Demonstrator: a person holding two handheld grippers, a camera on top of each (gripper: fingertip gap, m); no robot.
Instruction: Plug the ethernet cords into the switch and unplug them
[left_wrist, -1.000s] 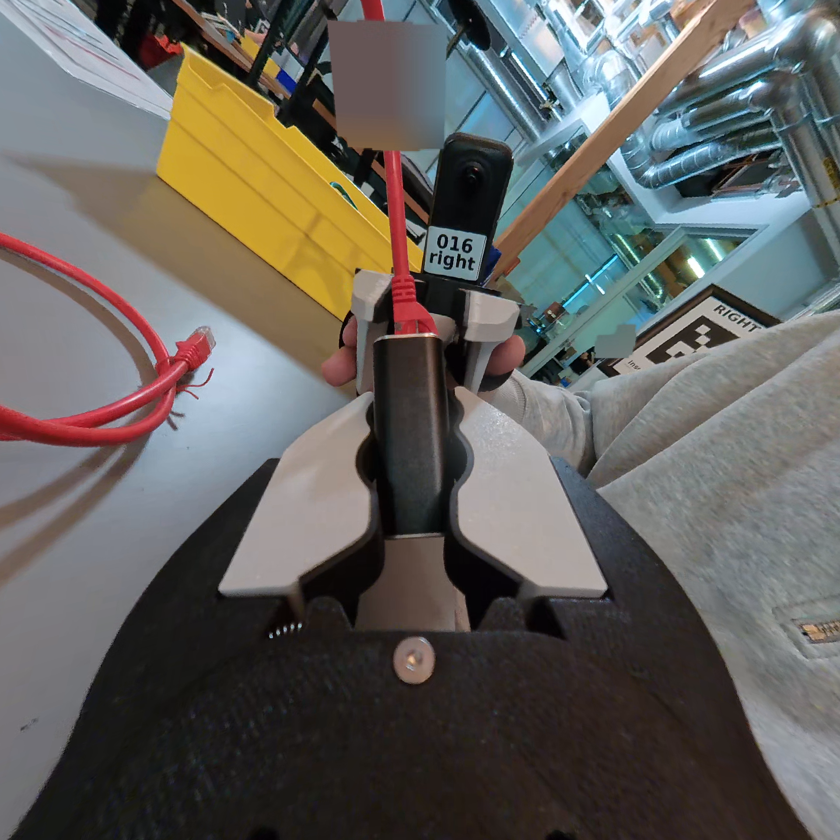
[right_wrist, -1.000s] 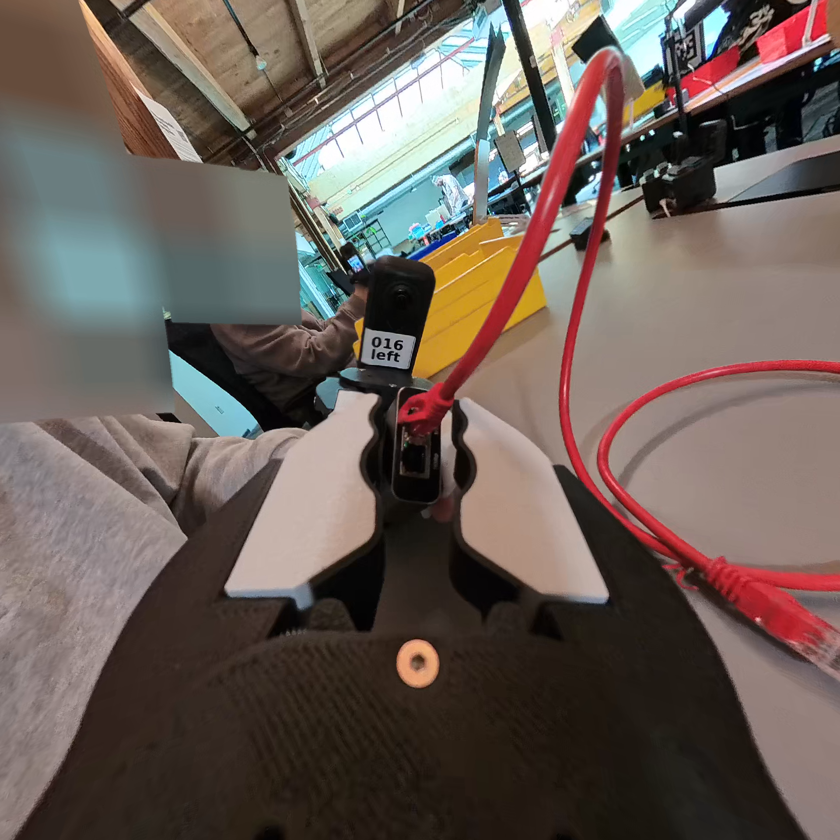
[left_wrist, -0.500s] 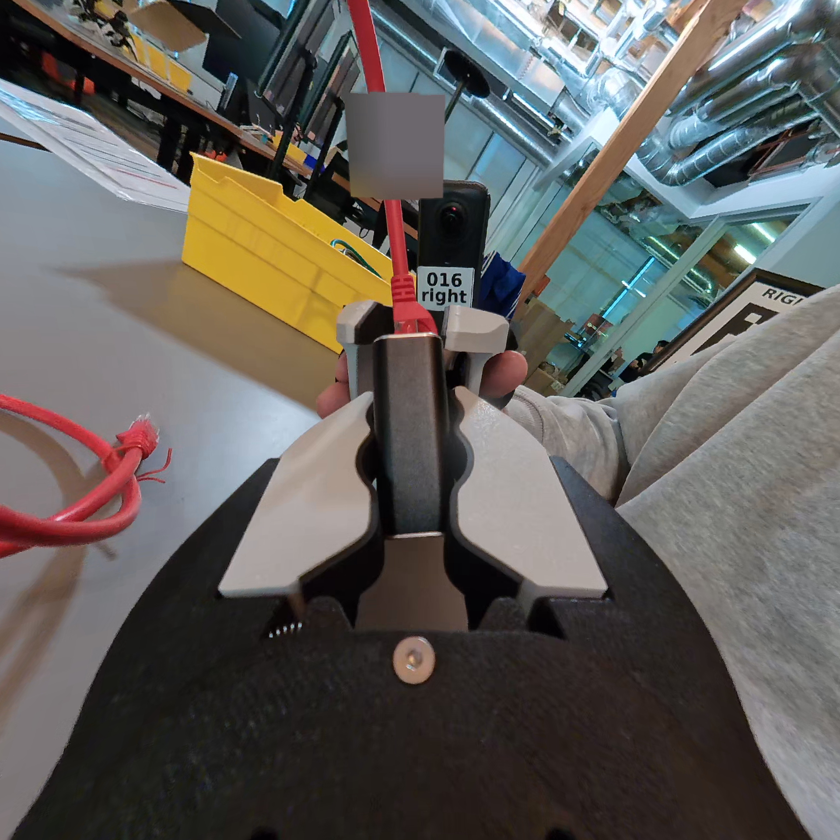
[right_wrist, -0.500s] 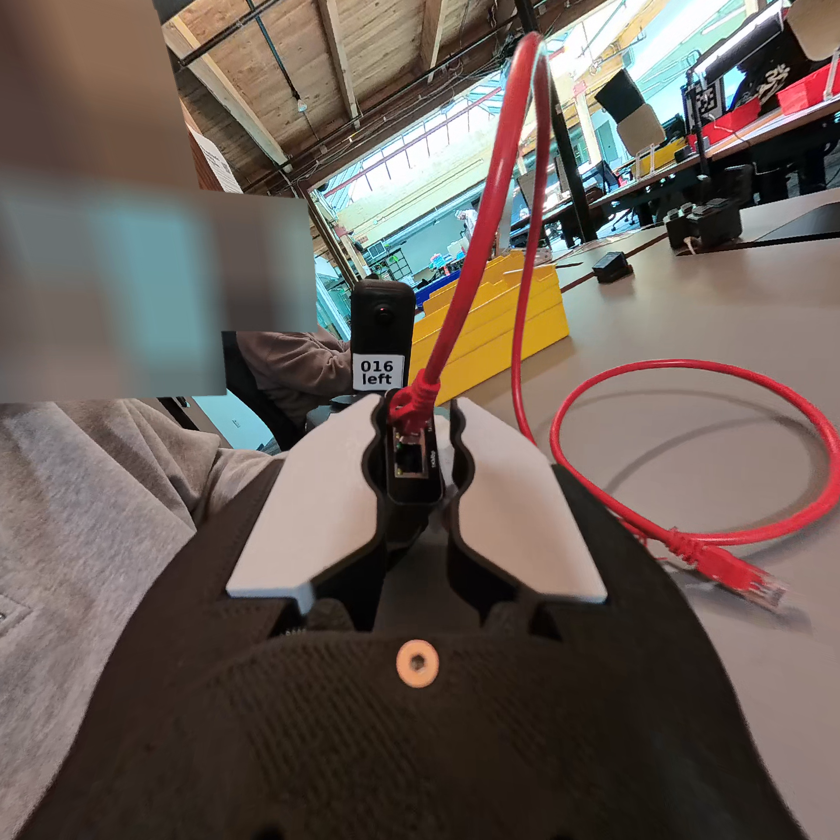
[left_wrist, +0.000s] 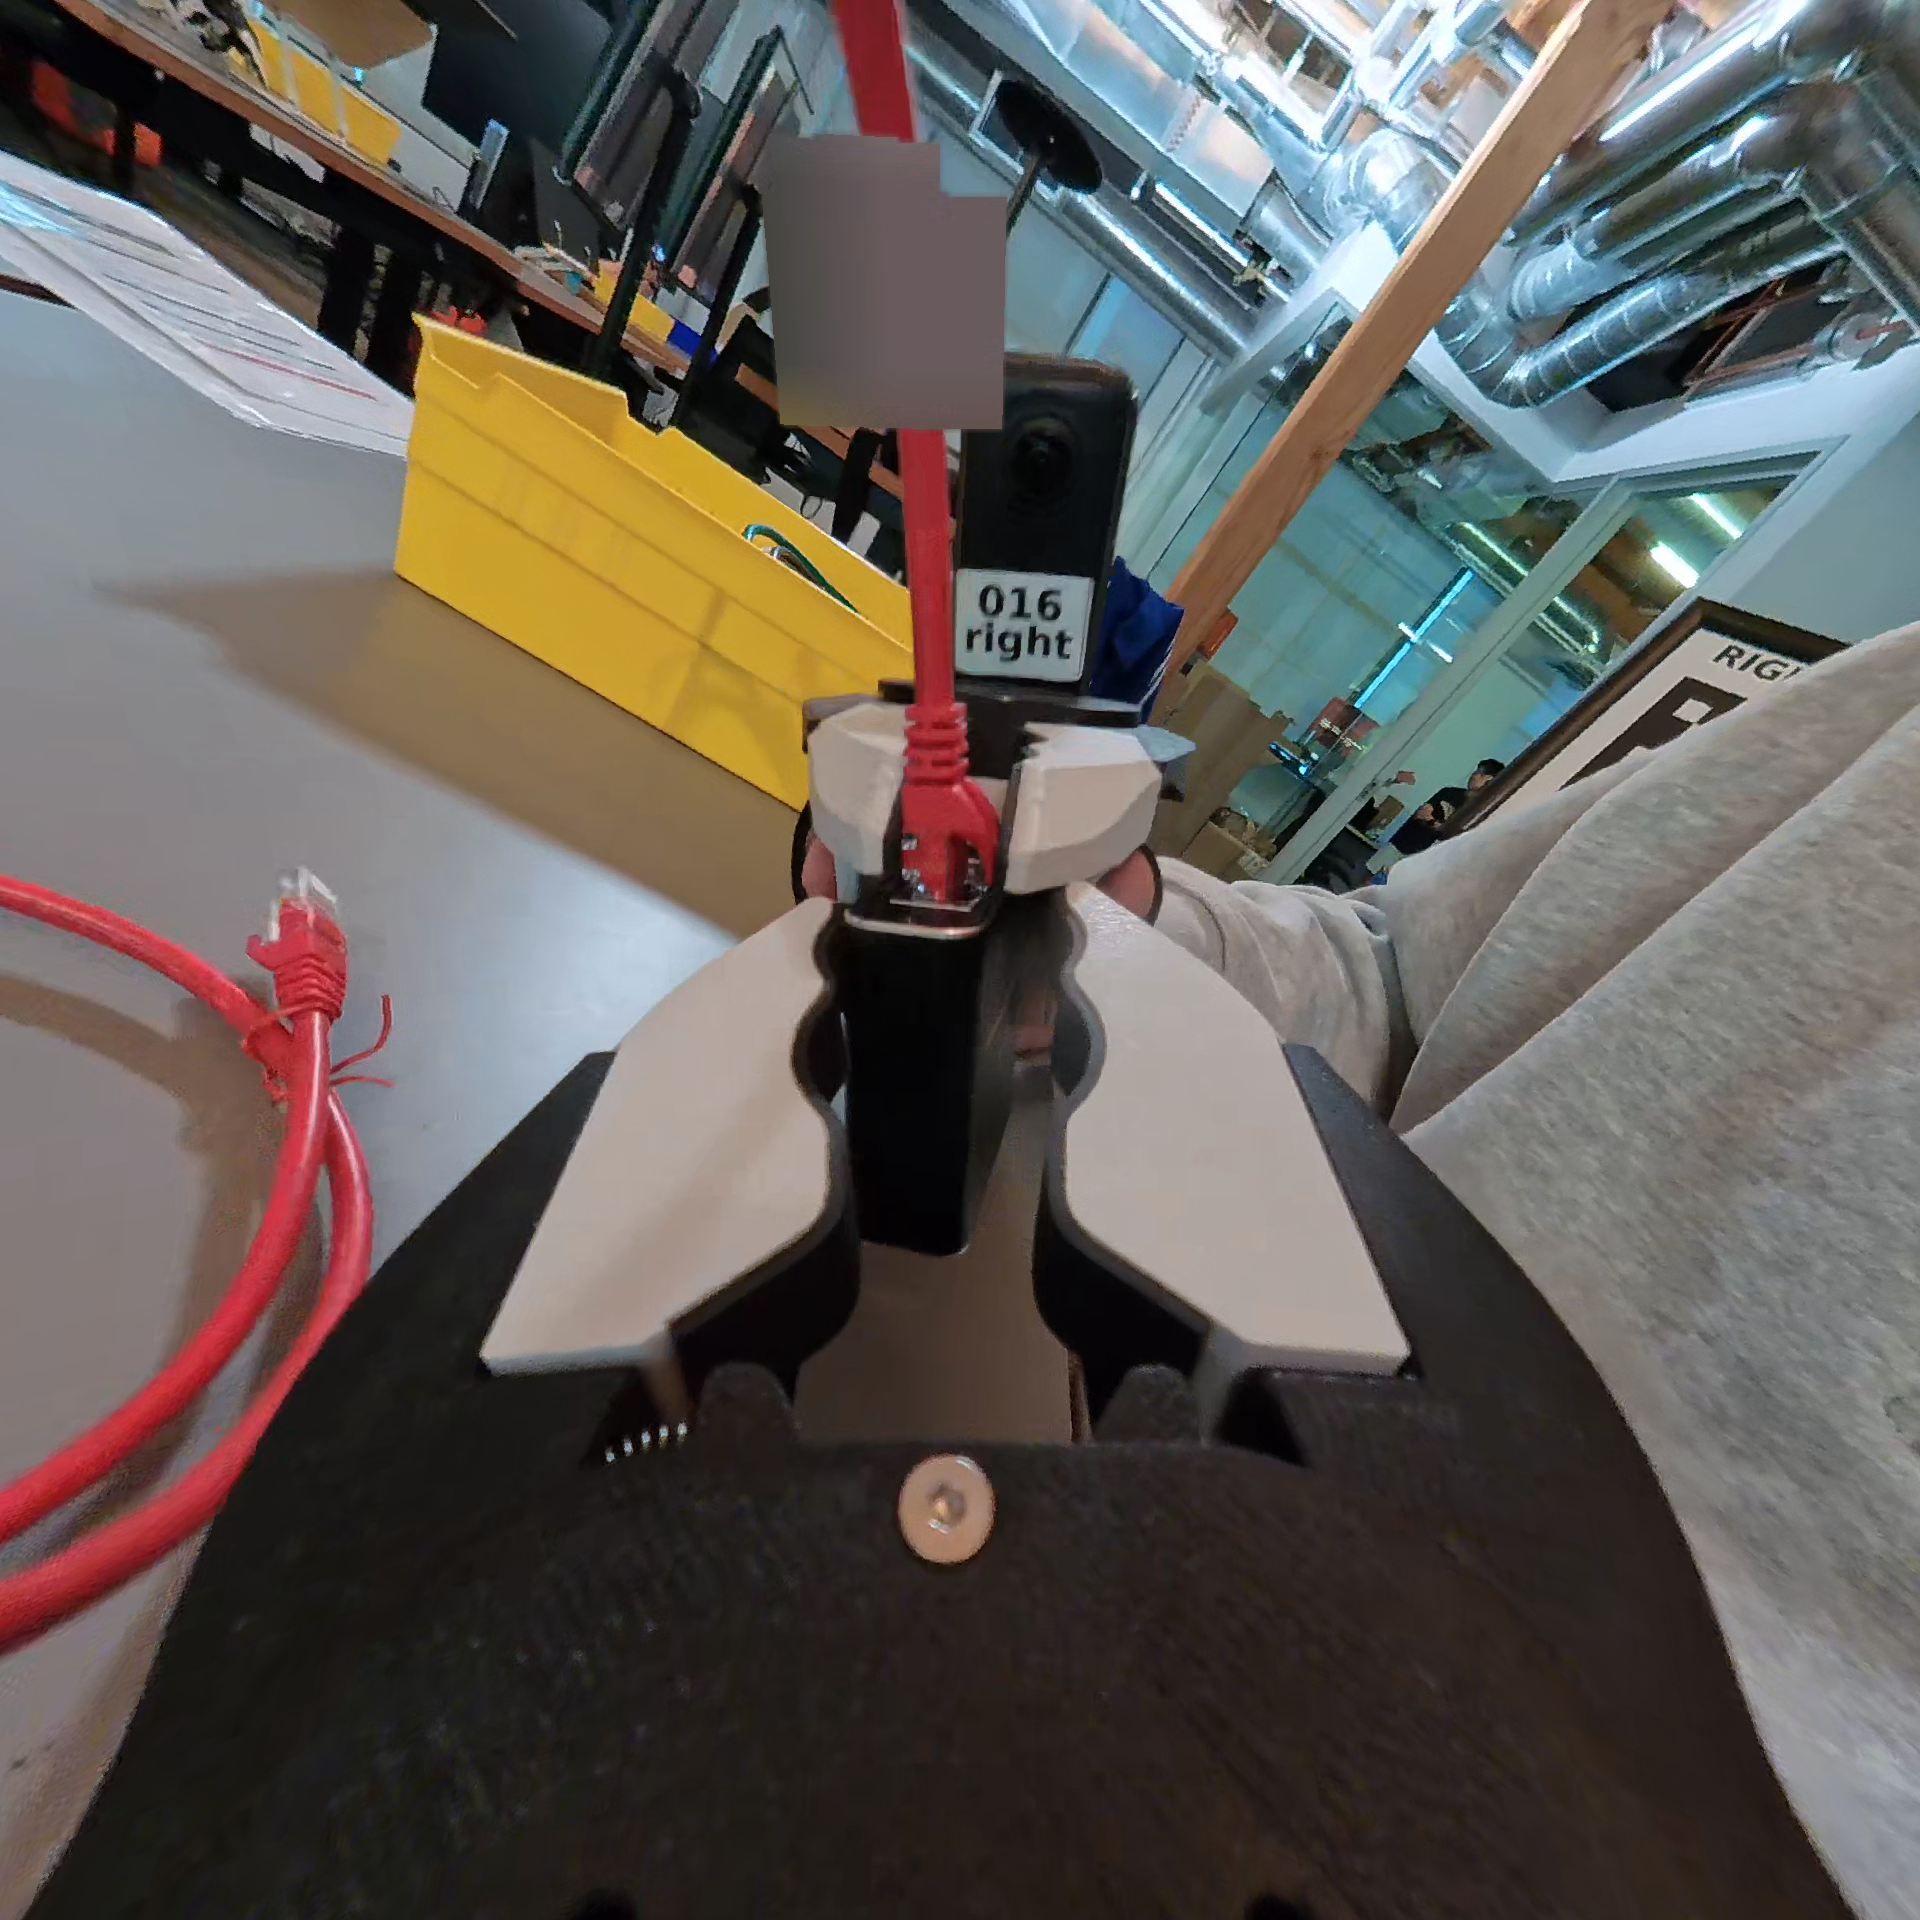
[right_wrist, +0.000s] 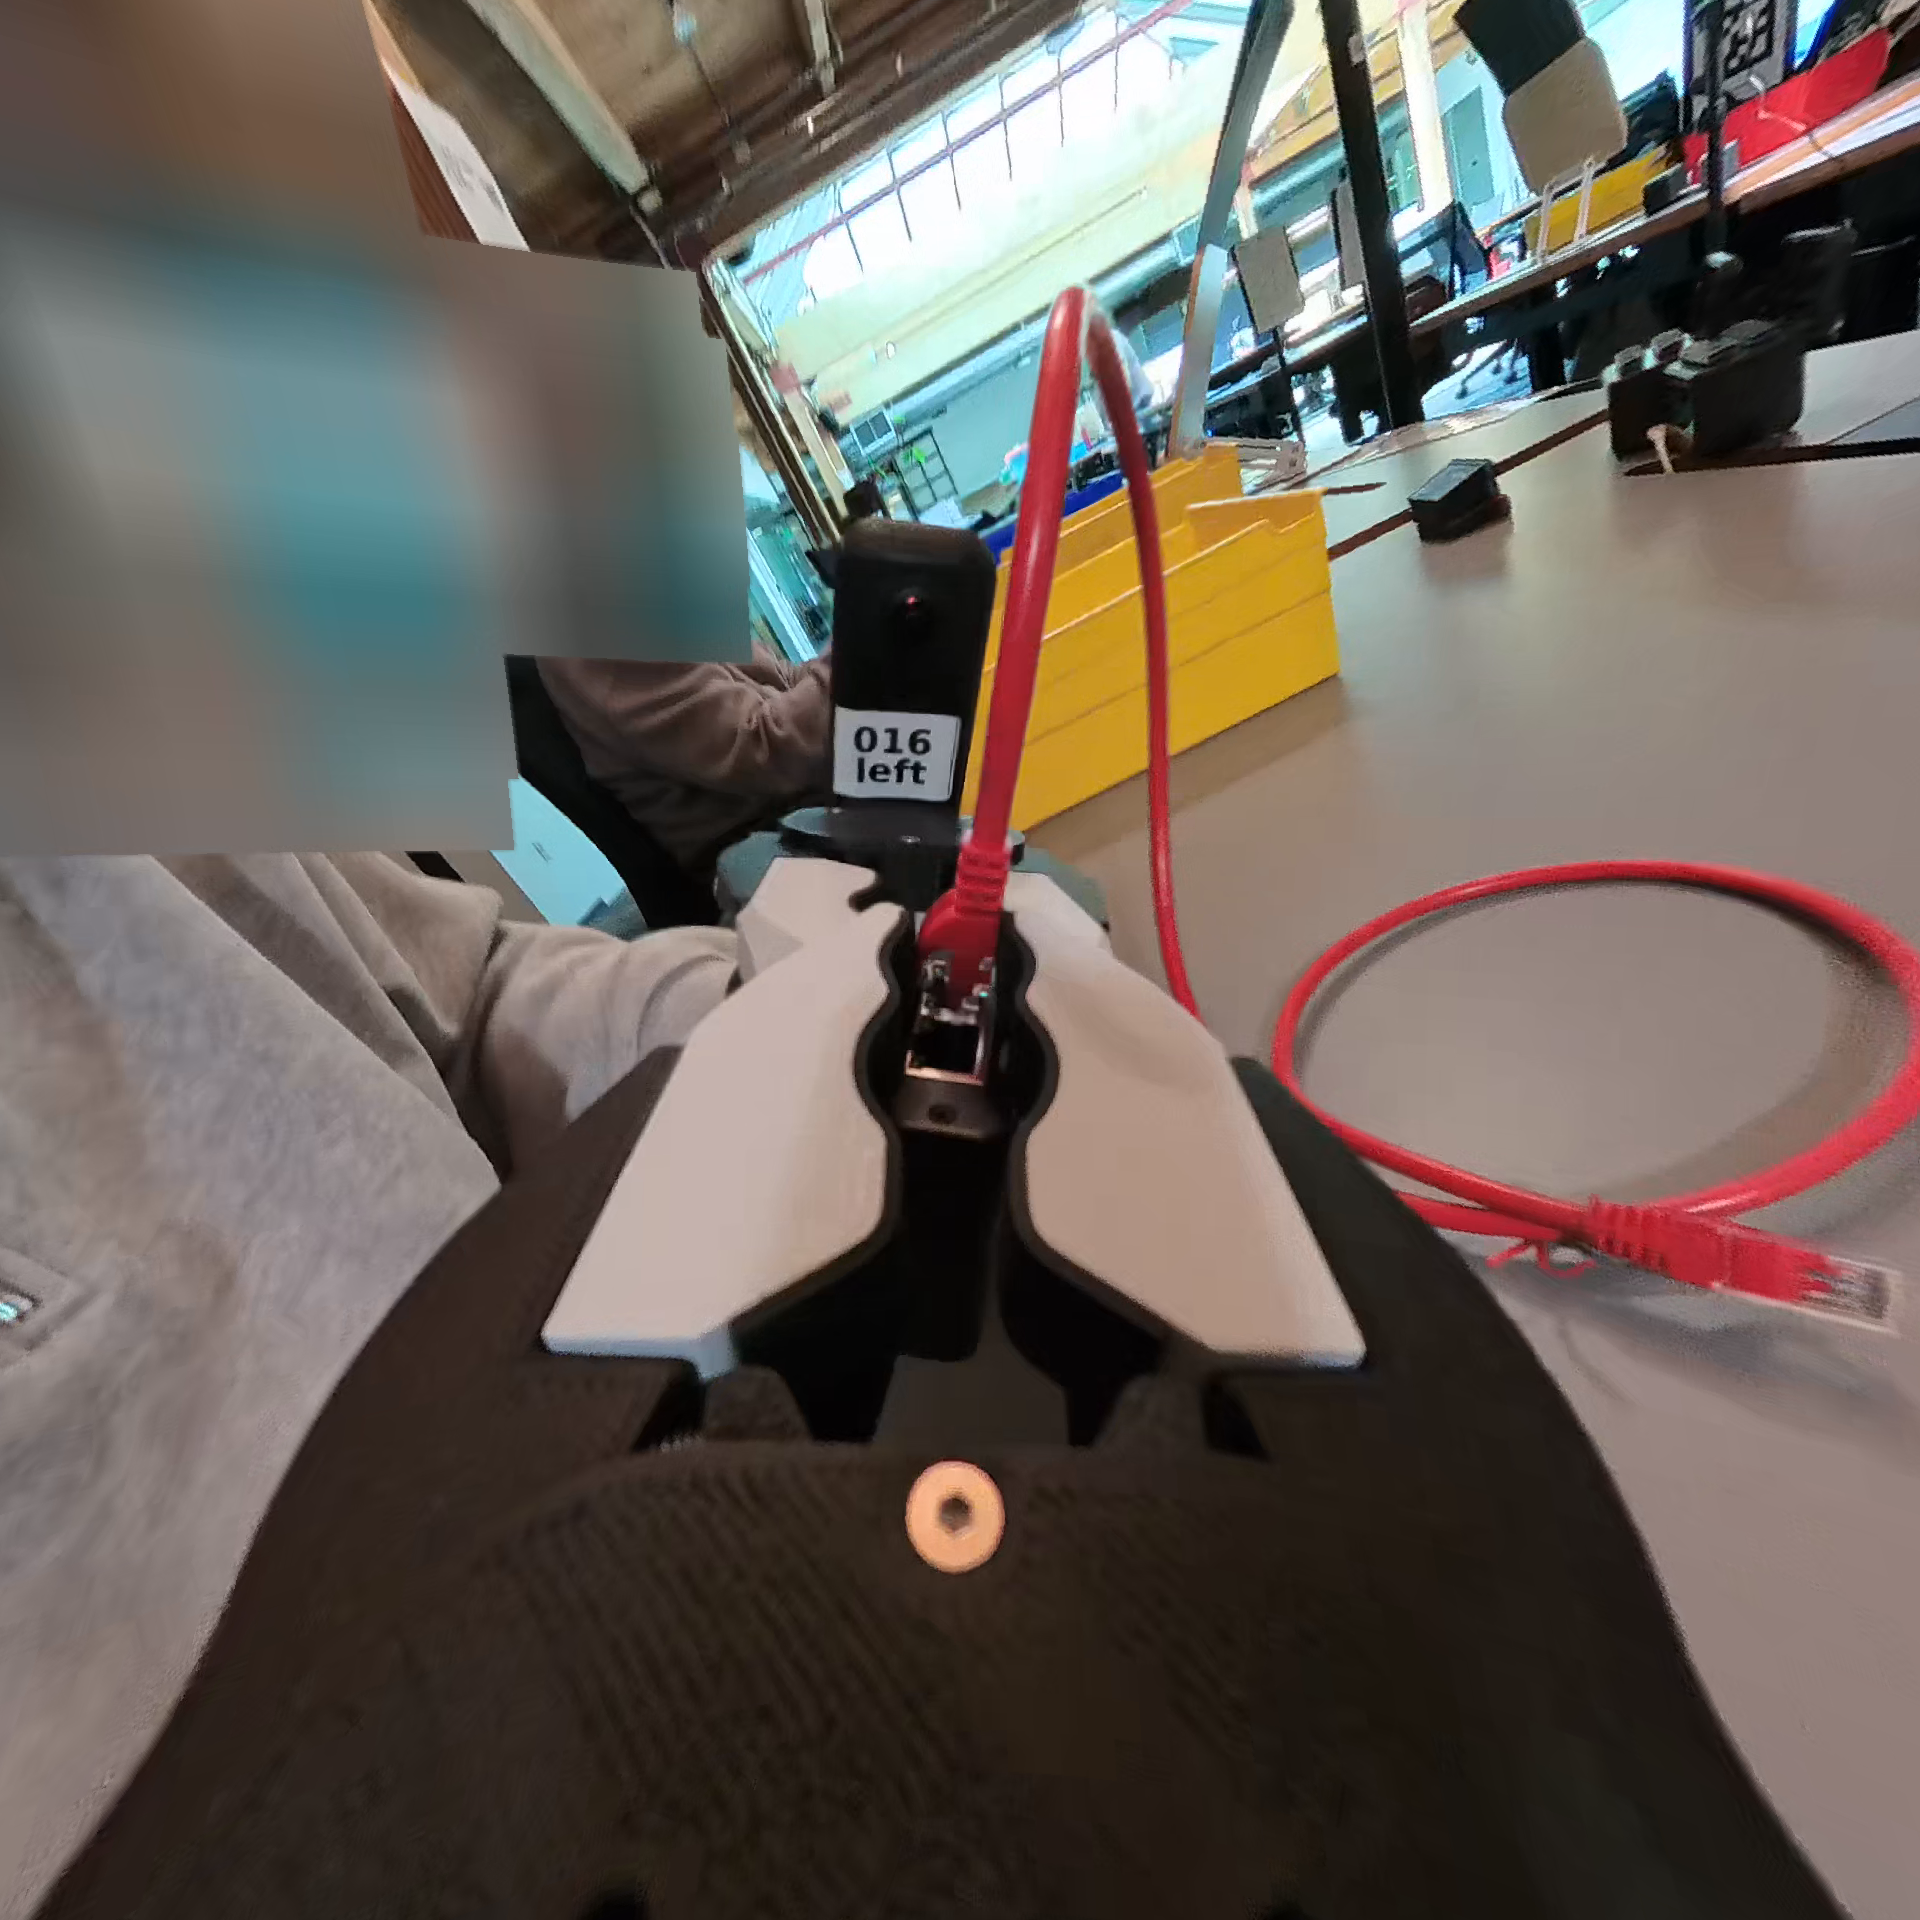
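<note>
In the left wrist view, the left tongs (left_wrist: 940, 1039) sit closed around the black switch (left_wrist: 914, 1081), a slim dark box held lengthwise between the pale fingers (left_wrist: 686, 1174) and lifted clear of the desk (left_wrist: 208, 727). At the switch's far end a red plug (left_wrist: 940, 831) sits at the metal-rimmed port; how deep it is seated cannot be told from here. The right tongs (left_wrist: 951, 821) face the camera there, their pale tips pinched on that plug, with fingers of a hand (left_wrist: 1127, 883) behind them and a grey sleeve (left_wrist: 1455, 935) running off to the right. The red ethernet cord (left_wrist: 920, 499) rises straight up from the plug. To the left, a loop of the cord lies on the desk with its free plug (left_wrist: 301, 935) pointing up and away. Farther back stands a yellow bin (left_wrist: 582, 561).

In the right wrist view, the right tongs (right_wrist: 961, 997) grip the red plug (right_wrist: 961, 935) at the switch's (right_wrist: 945, 1101) upper port, with an open port below it. The left tongs (right_wrist: 925, 904) hold the switch from the far side. The cord (right_wrist: 1049, 499) arches up and drops to a loop on the desk (right_wrist: 1610, 675), its free plug (right_wrist: 1745, 1262) lying at the right. The yellow bin (right_wrist: 1195, 644) is beyond.
</note>
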